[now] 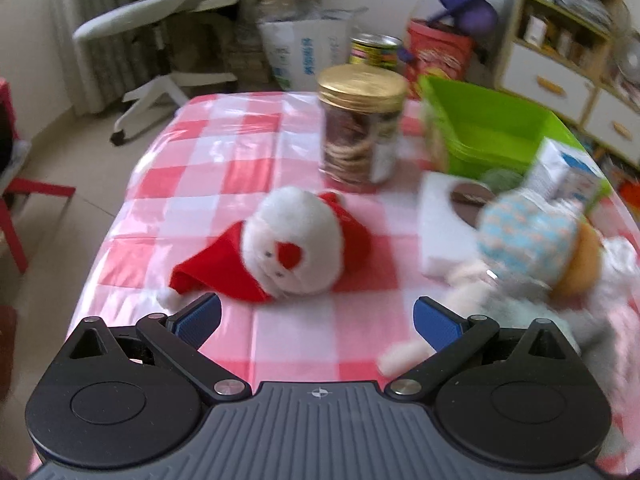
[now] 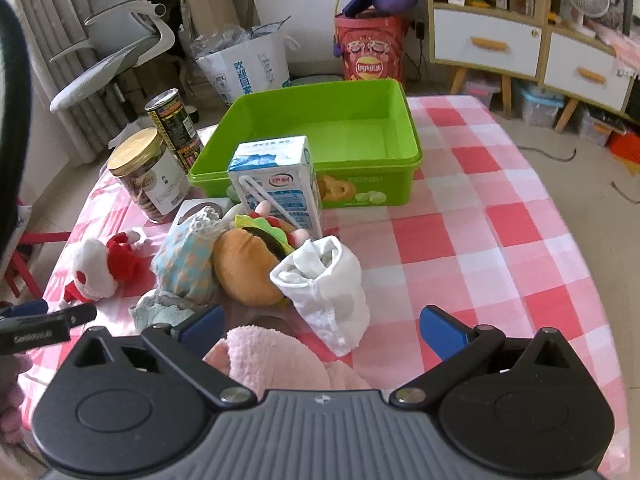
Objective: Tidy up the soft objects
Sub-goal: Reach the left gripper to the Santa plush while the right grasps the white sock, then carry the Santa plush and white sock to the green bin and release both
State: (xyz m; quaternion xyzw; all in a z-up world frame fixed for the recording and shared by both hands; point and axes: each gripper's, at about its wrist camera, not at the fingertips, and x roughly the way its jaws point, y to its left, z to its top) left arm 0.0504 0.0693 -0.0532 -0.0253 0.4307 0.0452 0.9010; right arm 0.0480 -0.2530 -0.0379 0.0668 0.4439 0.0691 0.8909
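Note:
A white plush with a red Santa hat (image 1: pixel 276 248) lies on the checked table just ahead of my open, empty left gripper (image 1: pixel 318 318); it also shows in the right wrist view (image 2: pixel 100 266). A blue patterned pouch (image 2: pixel 186 264), a plush hamburger (image 2: pixel 250 266), a rolled white cloth (image 2: pixel 326 284) and a pink fluffy item (image 2: pixel 276 360) lie in a cluster in front of my open, empty right gripper (image 2: pixel 324 330). The pink item sits between its fingers, untouched. An empty green bin (image 2: pixel 320 136) stands behind them.
A milk carton (image 2: pixel 278 186) stands against the bin's front. A gold-lidded cookie jar (image 2: pixel 150 172) and a dark can (image 2: pixel 176 130) stand at its left. A white box (image 1: pixel 444 220) lies behind the pouch. Chair, bags and shelves surround the table (image 2: pixel 480 240).

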